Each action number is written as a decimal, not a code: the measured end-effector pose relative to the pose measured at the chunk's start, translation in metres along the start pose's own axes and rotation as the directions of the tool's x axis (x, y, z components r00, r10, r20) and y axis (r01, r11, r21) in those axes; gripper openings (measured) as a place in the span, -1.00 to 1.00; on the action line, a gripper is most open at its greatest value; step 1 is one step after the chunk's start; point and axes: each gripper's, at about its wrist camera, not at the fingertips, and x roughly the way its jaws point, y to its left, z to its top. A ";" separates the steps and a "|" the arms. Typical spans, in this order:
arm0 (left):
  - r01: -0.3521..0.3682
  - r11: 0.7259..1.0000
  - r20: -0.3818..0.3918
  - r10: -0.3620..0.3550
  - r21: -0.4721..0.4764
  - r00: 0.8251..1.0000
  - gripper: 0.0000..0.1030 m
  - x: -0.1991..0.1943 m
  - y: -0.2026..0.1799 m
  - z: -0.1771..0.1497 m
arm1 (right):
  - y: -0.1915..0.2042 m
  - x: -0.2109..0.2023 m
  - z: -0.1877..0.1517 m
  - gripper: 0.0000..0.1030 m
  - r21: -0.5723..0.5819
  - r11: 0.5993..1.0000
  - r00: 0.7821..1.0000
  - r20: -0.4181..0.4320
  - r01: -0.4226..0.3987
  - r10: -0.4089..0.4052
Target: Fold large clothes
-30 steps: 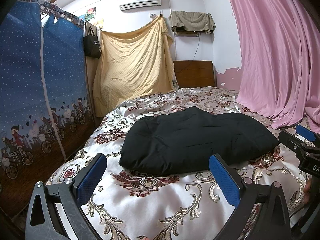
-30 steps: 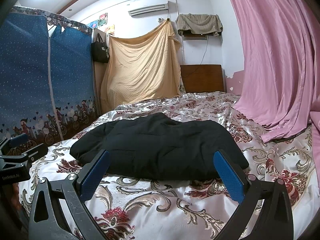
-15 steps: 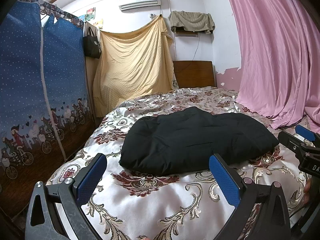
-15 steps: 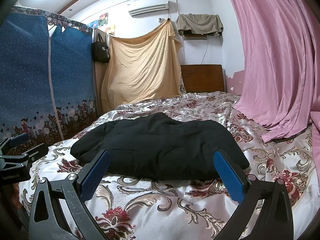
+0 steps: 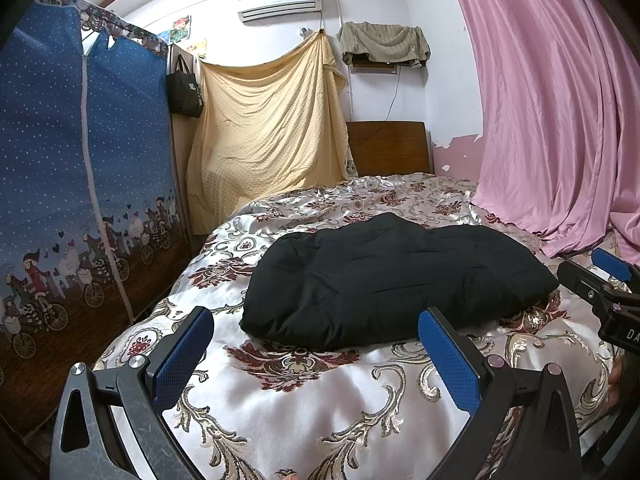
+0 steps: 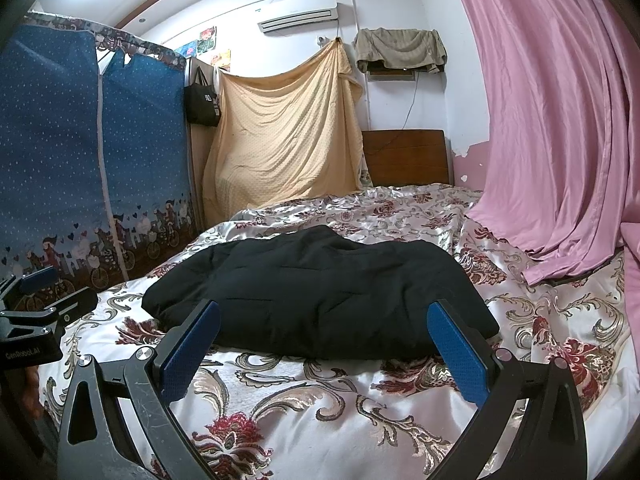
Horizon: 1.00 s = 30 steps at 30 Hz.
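Observation:
A black padded garment [image 5: 384, 276] lies folded into a thick bundle in the middle of the bed, also seen in the right wrist view as the same black garment [image 6: 320, 296]. My left gripper [image 5: 316, 334] hovers open just short of its near edge, blue pads wide apart and empty. My right gripper [image 6: 324, 328] is likewise open and empty in front of the bundle. The right gripper [image 5: 600, 280] shows at the right edge of the left wrist view, and the left gripper [image 6: 44, 296] shows at the left edge of the right wrist view.
The bed wears a shiny floral cover [image 5: 320, 396]. A blue fabric wardrobe [image 5: 80, 184] stands to the left. A pink curtain [image 5: 552, 120] hangs on the right, its hem resting on the bed. A yellow sheet [image 5: 272, 128] and wooden headboard [image 5: 388, 148] are at the back.

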 end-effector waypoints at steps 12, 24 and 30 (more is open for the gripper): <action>0.000 1.000 0.000 0.000 -0.001 1.000 1.00 0.000 0.000 0.000 | 0.001 0.000 0.000 0.98 0.000 1.000 1.000 -0.002 0.000 0.000; -0.001 1.000 0.001 0.001 -0.001 1.000 1.00 0.000 0.001 -0.001 | 0.002 0.001 0.000 0.98 0.001 1.000 1.000 -0.001 0.000 0.000; 0.000 1.000 0.001 0.000 -0.001 1.000 1.00 0.000 0.001 -0.001 | 0.002 0.000 0.000 0.98 0.000 1.000 1.000 -0.001 0.000 0.000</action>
